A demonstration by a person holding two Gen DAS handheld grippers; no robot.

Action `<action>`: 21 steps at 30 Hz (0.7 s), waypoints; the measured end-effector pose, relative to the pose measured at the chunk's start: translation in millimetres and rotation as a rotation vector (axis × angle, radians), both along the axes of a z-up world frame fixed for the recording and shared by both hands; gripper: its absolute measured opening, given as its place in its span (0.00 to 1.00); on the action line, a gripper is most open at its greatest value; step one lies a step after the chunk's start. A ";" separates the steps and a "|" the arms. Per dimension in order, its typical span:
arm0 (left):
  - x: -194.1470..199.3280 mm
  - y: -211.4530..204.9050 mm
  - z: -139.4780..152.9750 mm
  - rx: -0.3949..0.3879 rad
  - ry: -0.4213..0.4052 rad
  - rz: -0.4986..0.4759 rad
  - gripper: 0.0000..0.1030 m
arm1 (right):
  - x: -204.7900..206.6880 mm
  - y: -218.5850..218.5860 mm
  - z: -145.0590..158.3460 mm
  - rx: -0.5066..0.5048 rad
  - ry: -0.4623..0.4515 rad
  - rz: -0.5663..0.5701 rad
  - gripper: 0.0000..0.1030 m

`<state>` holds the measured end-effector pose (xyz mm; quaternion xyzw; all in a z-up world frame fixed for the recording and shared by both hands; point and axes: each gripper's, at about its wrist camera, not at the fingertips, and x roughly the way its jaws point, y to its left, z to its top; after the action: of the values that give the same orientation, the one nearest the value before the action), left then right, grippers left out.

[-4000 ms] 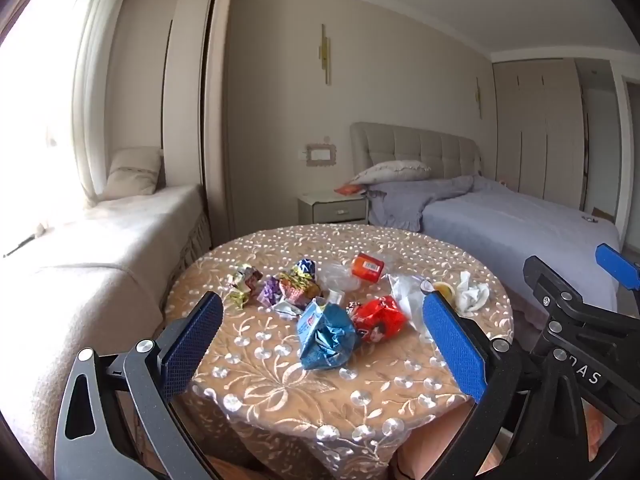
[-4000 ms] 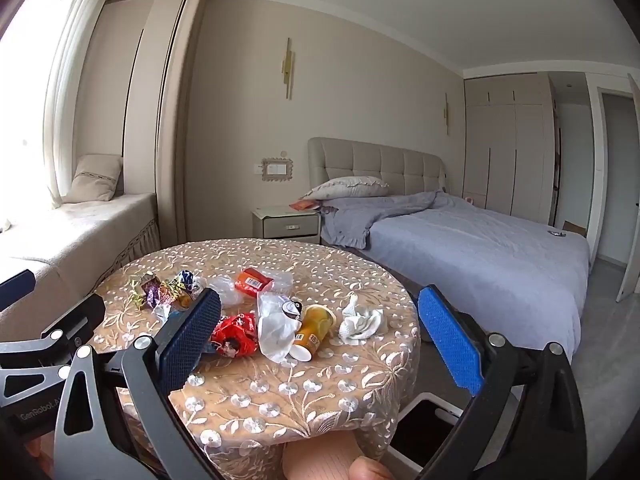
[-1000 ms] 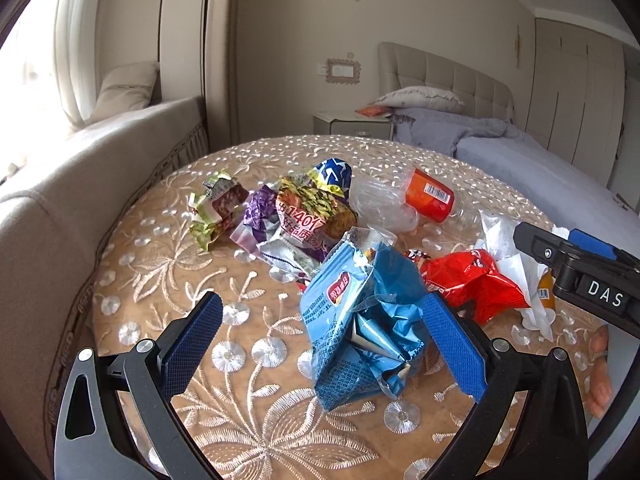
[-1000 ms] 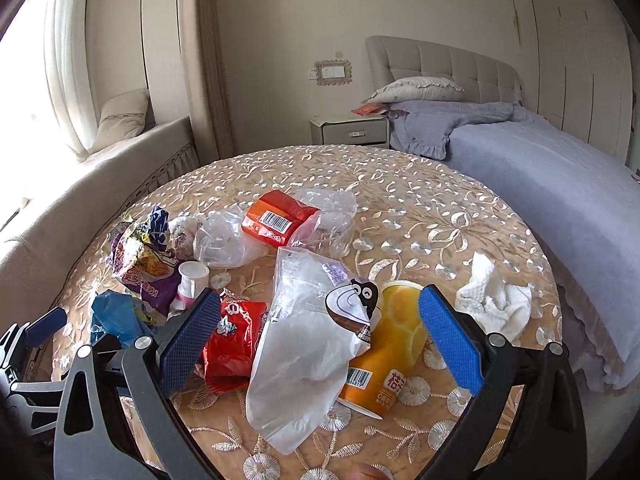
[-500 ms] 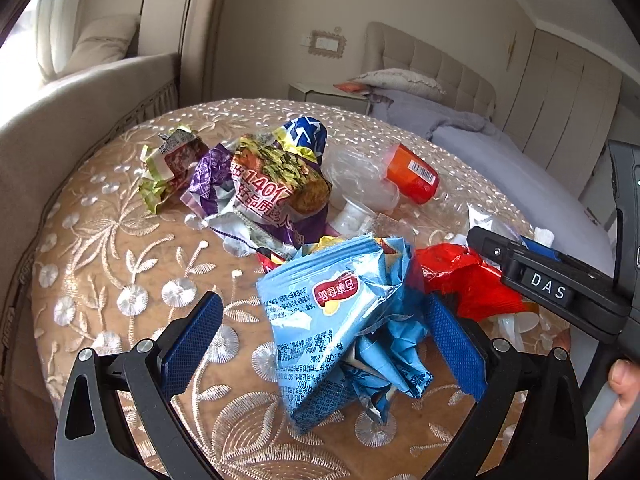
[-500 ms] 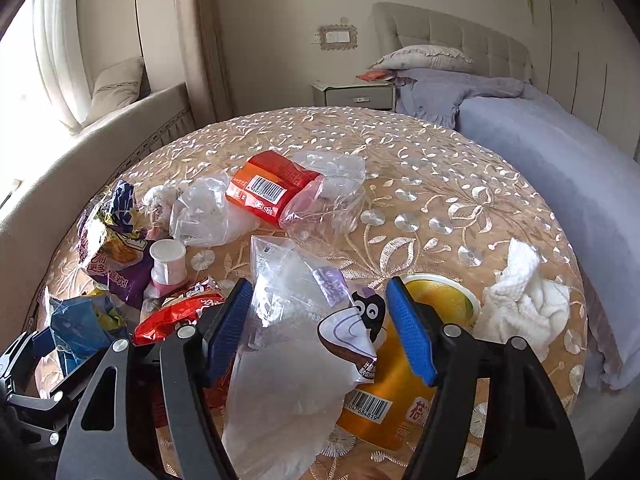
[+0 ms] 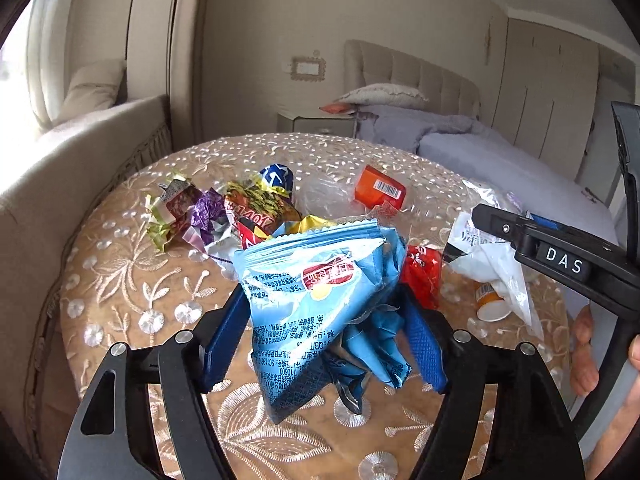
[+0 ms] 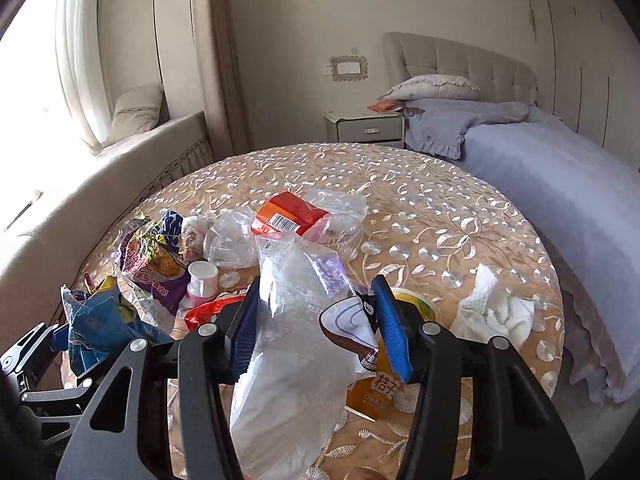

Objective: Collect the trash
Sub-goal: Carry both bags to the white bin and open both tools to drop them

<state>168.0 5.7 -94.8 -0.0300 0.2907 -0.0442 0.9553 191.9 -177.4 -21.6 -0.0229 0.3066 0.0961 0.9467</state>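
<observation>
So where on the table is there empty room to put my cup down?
The far half of the table, toward the nightstand and bed, is bare cloth. So is the strip between the orange wrapper and the crumpled tissue. The near left is crowded with wrappers.

a home bedroom: a made bed (image 8: 552, 168) with padded headboard (image 8: 456, 60) far right, a nightstand (image 8: 366, 126) beside it, a cushioned window seat (image 8: 132, 148) left, wardrobe doors (image 8: 592, 60) far right.

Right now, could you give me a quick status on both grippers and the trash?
Left gripper shut on blue chip bag, lifted. Right gripper shut on clear plastic bag. Other wrappers, orange cup, tissue remain on table.
</observation>
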 end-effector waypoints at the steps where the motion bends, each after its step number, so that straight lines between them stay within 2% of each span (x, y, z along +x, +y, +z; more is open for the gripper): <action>1: -4.0 -0.5 3.8 0.002 -0.009 0.001 0.69 | -5.2 -2.0 5.7 0.006 -0.012 0.003 0.53; 4: -17.9 -5.1 17.2 0.009 -0.041 -0.004 0.69 | -25.3 -7.3 22.3 0.008 -0.064 0.016 0.53; 9: -38.9 -27.8 35.6 0.068 -0.103 -0.013 0.69 | -56.9 -19.9 41.5 -0.013 -0.139 0.018 0.53; 21: -78.7 -89.5 52.3 0.061 -0.182 -0.155 0.69 | -113.6 -70.8 61.7 -0.052 -0.217 -0.074 0.53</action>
<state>89.3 -83.8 -42.5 0.0257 0.2057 -0.1115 0.9719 78.2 -248.1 40.1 -0.0465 0.2054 0.0502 0.9763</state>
